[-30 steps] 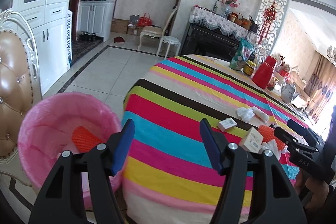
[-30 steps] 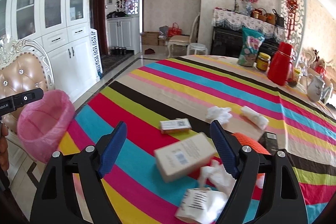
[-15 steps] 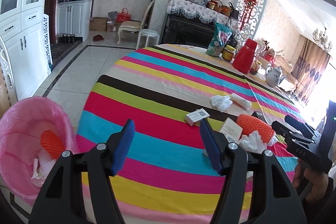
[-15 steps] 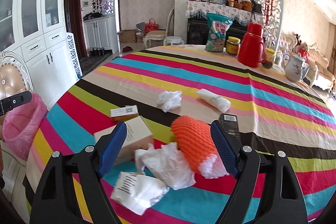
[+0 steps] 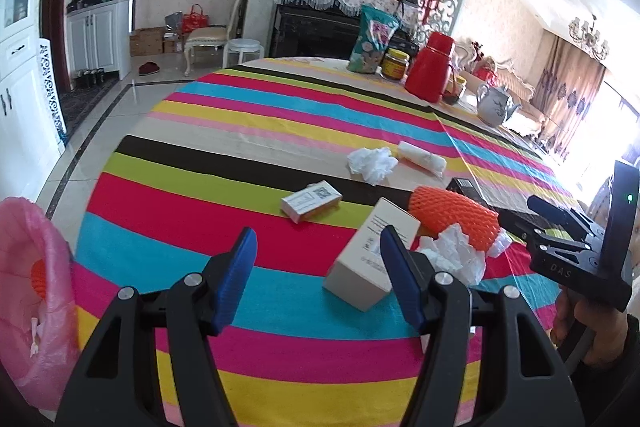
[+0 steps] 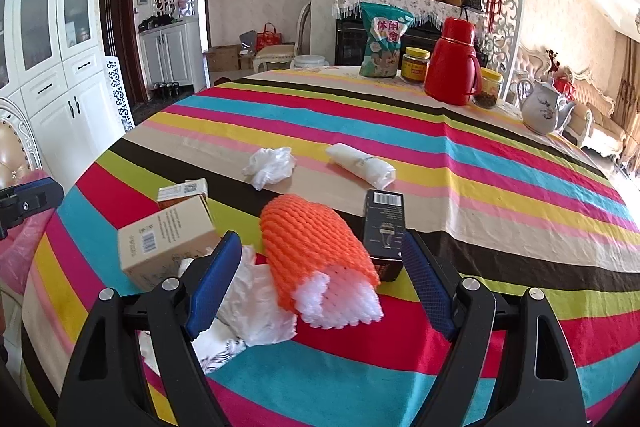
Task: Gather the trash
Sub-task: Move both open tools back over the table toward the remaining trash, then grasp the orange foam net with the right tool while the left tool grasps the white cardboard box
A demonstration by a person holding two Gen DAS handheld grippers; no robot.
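Trash lies on the striped tablecloth (image 6: 480,155). My right gripper (image 6: 322,283) is open, with an orange foam net (image 6: 316,251) lying between its fingers, untouched. A crumpled tissue (image 6: 256,303) sits by its left finger, with a beige box (image 6: 168,243) and a small box (image 6: 184,189) further left. A black box (image 6: 384,223) lies to the right of the net. My left gripper (image 5: 318,279) is open and holds nothing. The beige box (image 5: 372,259) is just behind its right finger. The pink-lined bin (image 5: 32,299) sits at the far left, with an orange net inside.
Further back lie another crumpled tissue (image 6: 272,167) and a white roll (image 6: 360,167). A snack bag (image 6: 384,43), jars (image 6: 414,65), a red thermos (image 6: 452,63) and a teapot (image 6: 540,107) stand at the far edge. A padded chair (image 6: 12,155) stands at the left.
Both grippers swung right, away from the bin and over the table. The bin slid to the left view's edge. The orange net now lies between the right fingers.
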